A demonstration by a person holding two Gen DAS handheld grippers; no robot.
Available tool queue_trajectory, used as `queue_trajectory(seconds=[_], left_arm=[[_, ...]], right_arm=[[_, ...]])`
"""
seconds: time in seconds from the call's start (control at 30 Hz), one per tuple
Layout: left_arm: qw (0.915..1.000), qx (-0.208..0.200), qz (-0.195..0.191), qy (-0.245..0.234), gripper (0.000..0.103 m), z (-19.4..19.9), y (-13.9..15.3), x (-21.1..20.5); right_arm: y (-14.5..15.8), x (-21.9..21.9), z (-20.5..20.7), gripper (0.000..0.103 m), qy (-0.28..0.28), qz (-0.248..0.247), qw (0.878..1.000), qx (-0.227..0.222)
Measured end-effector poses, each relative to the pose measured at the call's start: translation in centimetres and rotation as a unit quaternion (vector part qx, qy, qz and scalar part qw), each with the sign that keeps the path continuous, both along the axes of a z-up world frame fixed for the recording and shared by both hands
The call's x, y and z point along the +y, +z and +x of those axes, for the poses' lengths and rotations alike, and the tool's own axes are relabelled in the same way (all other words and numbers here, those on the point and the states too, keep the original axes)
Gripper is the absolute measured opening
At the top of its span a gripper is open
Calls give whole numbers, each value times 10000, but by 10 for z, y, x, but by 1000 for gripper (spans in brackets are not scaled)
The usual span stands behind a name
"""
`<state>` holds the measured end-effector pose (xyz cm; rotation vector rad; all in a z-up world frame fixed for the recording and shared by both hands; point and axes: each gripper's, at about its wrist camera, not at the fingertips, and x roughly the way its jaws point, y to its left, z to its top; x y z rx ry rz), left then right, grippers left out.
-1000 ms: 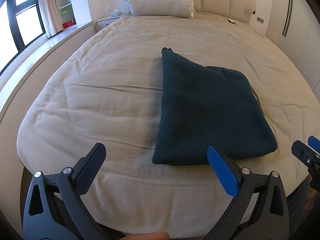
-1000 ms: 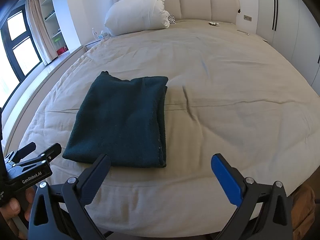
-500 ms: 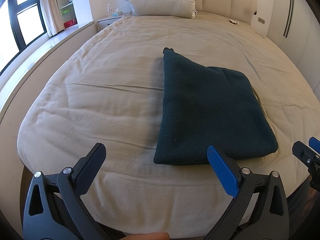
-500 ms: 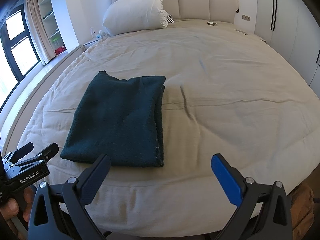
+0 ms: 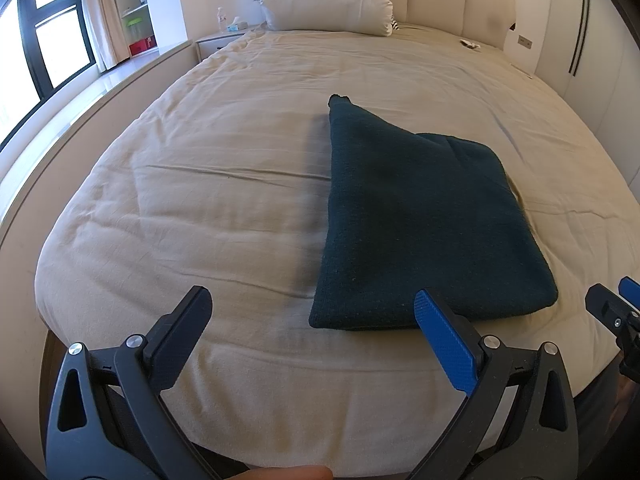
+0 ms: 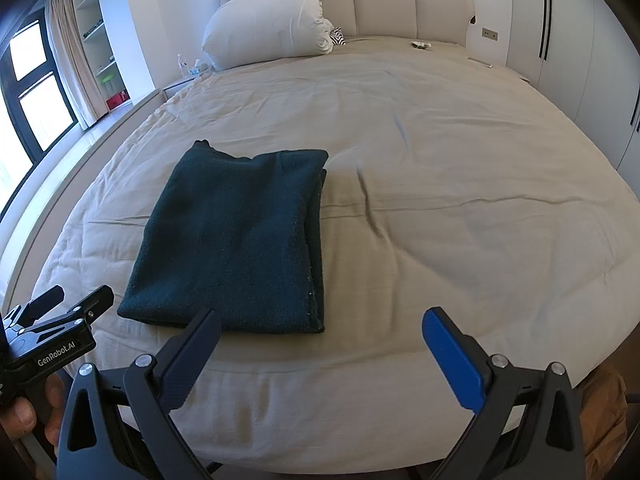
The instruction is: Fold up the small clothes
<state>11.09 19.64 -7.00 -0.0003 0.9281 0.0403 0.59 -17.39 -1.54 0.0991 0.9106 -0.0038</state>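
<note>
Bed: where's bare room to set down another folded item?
Bare sheet right of the dark cloth out to the bed edge, and left of it toward the window side. Head end holds the pillow and small clutter.

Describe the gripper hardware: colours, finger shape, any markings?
Both the left gripper and the right gripper share one design: black plastic scissor-style arms with triangular cut-outs and silver pivot screws. Each has one dark ribbed finger pad and one bright blue pad. The left unit's side bears white "GenRobot.AI" lettering. No cables show.
</note>
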Motion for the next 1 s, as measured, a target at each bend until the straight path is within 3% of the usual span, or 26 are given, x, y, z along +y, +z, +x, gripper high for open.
queue_trajectory(seconds=[1.0], left_arm=[[10000, 11, -16, 90, 103, -6, -2, -2]], right_arm=[[-4, -2, 0, 103, -28, 39, 10000, 66]])
